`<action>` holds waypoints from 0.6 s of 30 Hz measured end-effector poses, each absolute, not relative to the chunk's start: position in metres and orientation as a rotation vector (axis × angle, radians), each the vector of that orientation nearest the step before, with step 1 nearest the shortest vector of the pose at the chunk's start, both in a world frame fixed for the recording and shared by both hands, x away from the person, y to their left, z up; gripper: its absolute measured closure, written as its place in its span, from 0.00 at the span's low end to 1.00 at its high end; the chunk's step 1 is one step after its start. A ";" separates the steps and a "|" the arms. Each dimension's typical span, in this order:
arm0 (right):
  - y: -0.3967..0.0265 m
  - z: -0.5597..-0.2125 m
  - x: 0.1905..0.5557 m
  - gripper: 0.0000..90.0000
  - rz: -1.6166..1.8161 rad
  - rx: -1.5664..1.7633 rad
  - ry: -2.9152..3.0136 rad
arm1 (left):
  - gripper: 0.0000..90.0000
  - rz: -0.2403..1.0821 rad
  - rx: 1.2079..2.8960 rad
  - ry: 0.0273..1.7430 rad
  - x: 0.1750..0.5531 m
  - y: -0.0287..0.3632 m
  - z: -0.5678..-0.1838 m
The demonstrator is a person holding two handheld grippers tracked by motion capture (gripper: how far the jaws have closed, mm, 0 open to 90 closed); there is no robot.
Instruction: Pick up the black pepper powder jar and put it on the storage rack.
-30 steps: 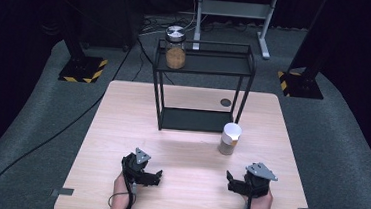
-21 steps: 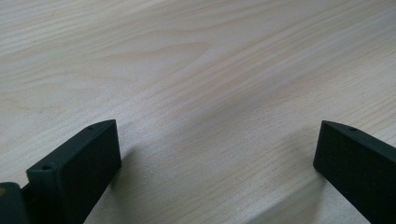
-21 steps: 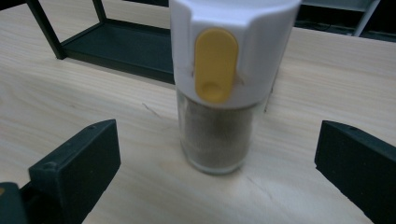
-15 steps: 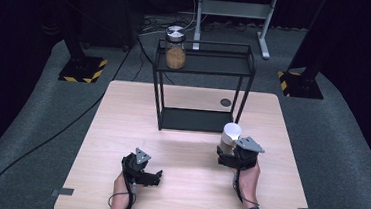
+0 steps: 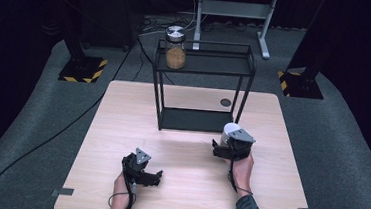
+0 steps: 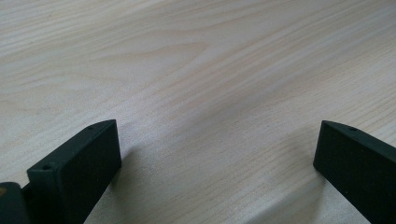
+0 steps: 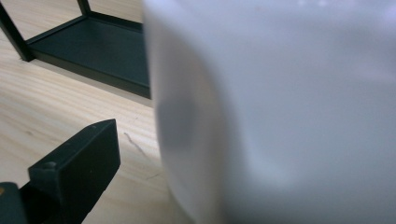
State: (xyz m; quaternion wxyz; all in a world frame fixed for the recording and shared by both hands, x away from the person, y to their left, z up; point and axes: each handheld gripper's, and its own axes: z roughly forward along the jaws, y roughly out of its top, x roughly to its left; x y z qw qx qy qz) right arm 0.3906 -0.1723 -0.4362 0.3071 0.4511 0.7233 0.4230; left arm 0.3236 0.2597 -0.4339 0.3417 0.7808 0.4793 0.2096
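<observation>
Just in front of the rack, off its right front leg: a white jar, upright on the surface, long axis vertical. Right claw hard up against the jar's near side, reaching away from the person toward the rack; jar dead ahead of it and very close. Seen along that claw, jar wall blurred and looming, left jaw apart from it with bare wood between, so spread, not yet pinching. Far nearer to the jar than the left claw, which sits well back from the rack, low and to the left, jaws wide over bare wood, holding nothing.

On the rack's top shelf, left end: a glass jar of brown stuff with a metal lid, well apart from both claws.

Hard to make out: right jaw of the right claw, hidden behind the white jar; the jar's foot and lower body, covered from above by the claw's grey plate; whether any jaw touches the jar cannot be told. Likely next: closing on the jar, needing both jaws astride it.
</observation>
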 end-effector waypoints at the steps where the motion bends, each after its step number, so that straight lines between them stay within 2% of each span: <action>1: -0.170 -0.437 0.390 0.17 1.109 1.208 1.895 | 0.00 0.545 2.032 1.244 0.324 0.260 -0.434; 2: -0.171 -0.437 0.391 0.33 1.119 1.236 1.885 | 0.00 0.545 2.032 1.243 0.324 0.260 -0.434; 18: -0.180 -0.433 0.381 0.33 1.178 1.242 1.867 | 0.00 0.544 2.036 1.239 0.324 0.260 -0.434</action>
